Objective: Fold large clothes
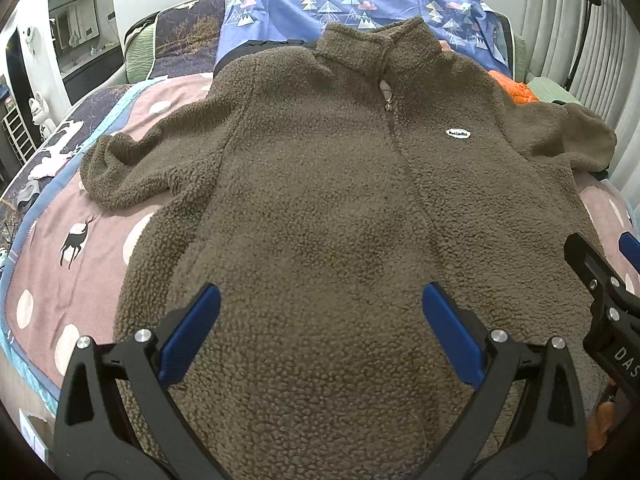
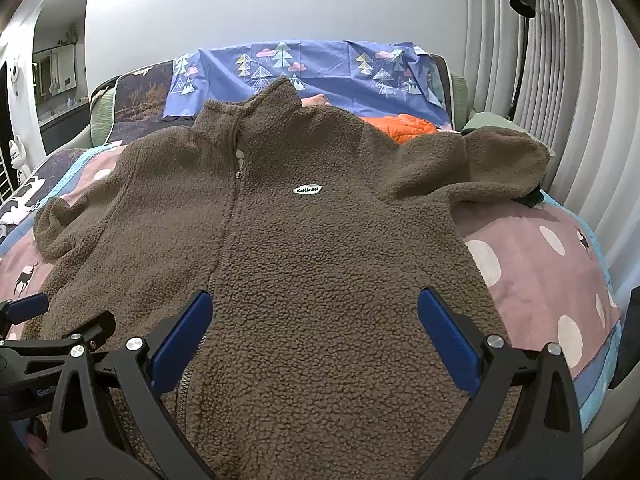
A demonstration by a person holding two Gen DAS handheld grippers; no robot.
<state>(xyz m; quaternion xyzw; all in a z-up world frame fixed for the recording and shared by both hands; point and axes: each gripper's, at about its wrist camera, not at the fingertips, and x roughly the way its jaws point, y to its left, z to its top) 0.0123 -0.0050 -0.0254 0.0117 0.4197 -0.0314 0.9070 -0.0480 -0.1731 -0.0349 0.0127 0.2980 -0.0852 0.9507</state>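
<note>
A large brown fleece jacket (image 1: 320, 200) lies front up and spread flat on the bed, collar at the far end, zip closed, a small white label on the chest. It also shows in the right wrist view (image 2: 304, 264). Its left sleeve (image 1: 132, 168) lies out to the left; its right sleeve (image 2: 496, 164) bends back at the far right. My left gripper (image 1: 320, 300) is open and empty above the jacket's lower body. My right gripper (image 2: 312, 312) is open and empty above the lower body, just right of the left one.
The bed has a pink dotted deer-print cover (image 1: 72, 248) and a blue tree-print pillow (image 1: 360, 0) at the head. An orange garment (image 2: 412, 126) lies behind the jacket's right shoulder. Curtains and a black lamp (image 2: 522, 4) stand at the right.
</note>
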